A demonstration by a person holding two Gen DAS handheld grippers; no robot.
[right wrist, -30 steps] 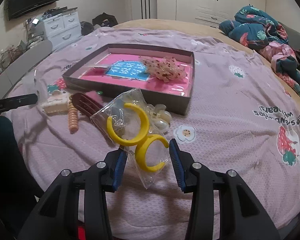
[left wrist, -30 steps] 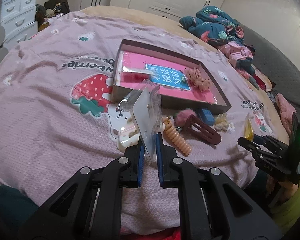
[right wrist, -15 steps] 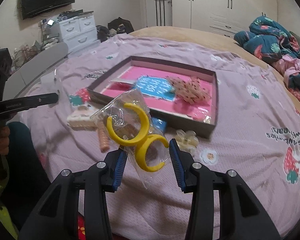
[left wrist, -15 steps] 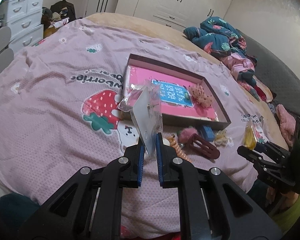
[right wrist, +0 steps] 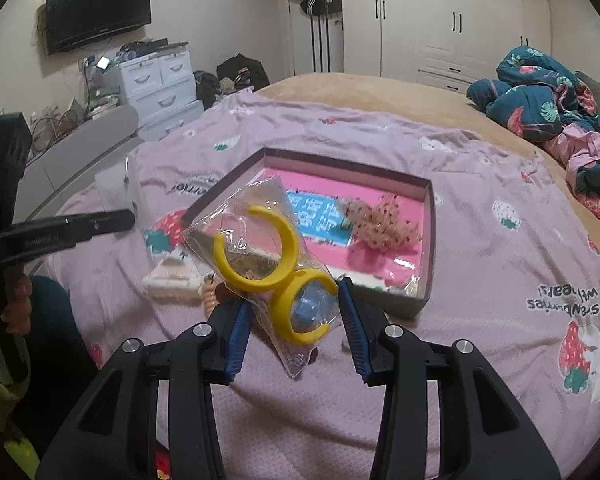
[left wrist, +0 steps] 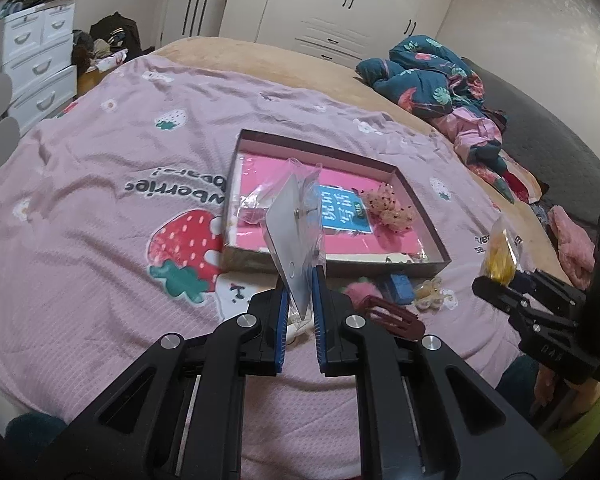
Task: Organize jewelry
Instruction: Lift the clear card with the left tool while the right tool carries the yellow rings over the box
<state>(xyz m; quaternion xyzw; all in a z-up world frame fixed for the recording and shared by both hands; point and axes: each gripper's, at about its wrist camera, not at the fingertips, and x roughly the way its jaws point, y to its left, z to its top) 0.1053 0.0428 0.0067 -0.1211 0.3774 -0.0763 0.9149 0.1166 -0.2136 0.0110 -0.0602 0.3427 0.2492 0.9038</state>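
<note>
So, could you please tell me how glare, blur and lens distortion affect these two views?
Left wrist view: strong fisheye bending, dark vignette corners, glare whitening the clear packet in the left tool. Right wrist view: same curvature, reflections on the bag of yellow hoop earrings in the right tool; the box slightly soft.

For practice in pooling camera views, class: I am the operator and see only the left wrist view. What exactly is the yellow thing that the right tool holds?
Observer: The right tool grips a clear bag with two yellow C-shaped hoops inside.
Operator: What is the pale thing just beneath my left tool?
Observer: A cream claw clip, lying on the bed in front of the box.
Operator: Anything on the wall off to the left?
Observer: A dark television hangs there, above the white drawers.
</note>
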